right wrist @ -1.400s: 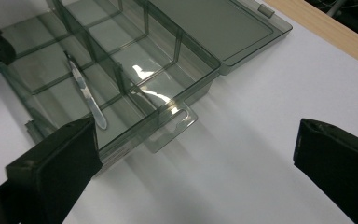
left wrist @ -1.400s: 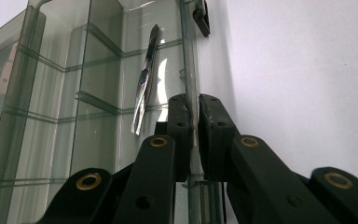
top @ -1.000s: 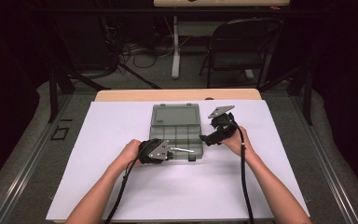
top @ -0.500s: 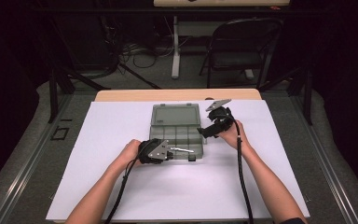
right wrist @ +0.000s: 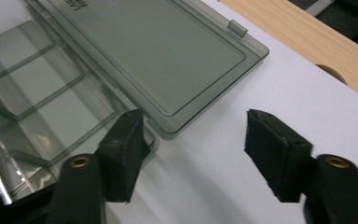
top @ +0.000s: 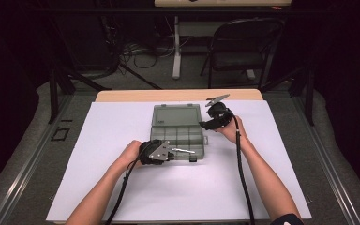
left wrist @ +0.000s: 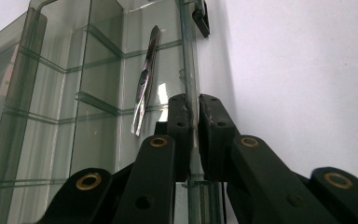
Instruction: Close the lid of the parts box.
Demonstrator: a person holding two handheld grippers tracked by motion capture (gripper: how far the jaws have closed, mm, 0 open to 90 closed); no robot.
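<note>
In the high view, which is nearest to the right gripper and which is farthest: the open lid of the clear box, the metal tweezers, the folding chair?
1. Open lid: just to the left of the right gripper, on the white sheet.
2. Metal tweezers: nearer the person, at the box's front edge by the left gripper.
3. Folding chair: on the floor beyond the table.

Table: pale wood top, strip bare along far edge. White sheet covers rest, reaching near edge. Clear grey compartment box lies on sheet near far edge, centre, lid open flat toward far edge.
</note>
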